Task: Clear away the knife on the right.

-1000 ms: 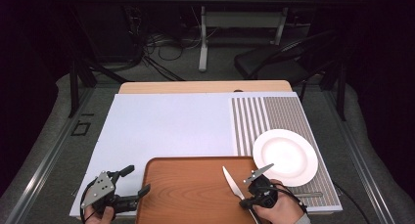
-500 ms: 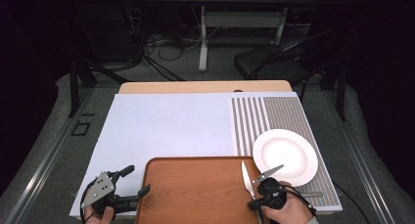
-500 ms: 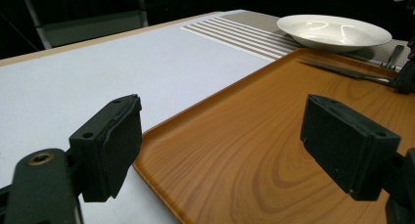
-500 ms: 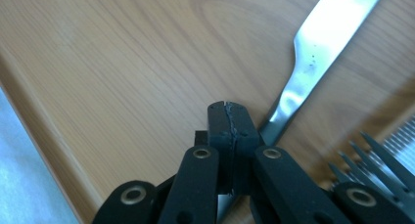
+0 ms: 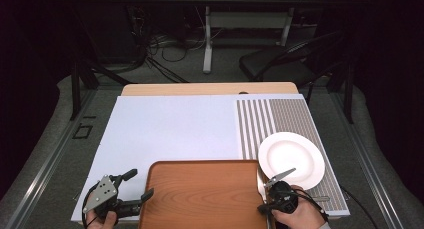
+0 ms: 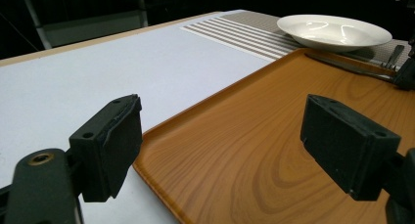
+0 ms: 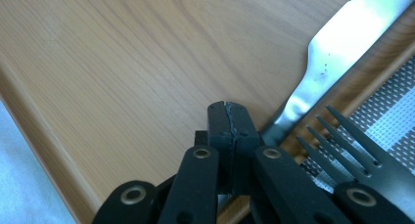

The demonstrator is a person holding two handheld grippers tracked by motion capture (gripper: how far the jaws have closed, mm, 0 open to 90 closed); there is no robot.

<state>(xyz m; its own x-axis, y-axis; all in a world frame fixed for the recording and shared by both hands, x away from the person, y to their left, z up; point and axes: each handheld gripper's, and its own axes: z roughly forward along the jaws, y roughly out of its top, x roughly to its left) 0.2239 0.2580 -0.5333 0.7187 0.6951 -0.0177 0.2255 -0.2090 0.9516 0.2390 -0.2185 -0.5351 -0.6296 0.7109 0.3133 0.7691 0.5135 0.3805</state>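
Right tool (image 7: 229,109) pressed together on knife (image 7: 337,48) handle, blade lying along tray's (image 5: 200,194) right edge beside fork (image 7: 352,150) and plate (image 5: 291,159); left tool (image 6: 220,145) spread, idle over tray corner. Best to lower knife flat, release slowly, avoid nudging fork

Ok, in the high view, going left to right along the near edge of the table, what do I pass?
left gripper → wooden tray → knife at the tray's right rim → right gripper → white plate, a little farther back.
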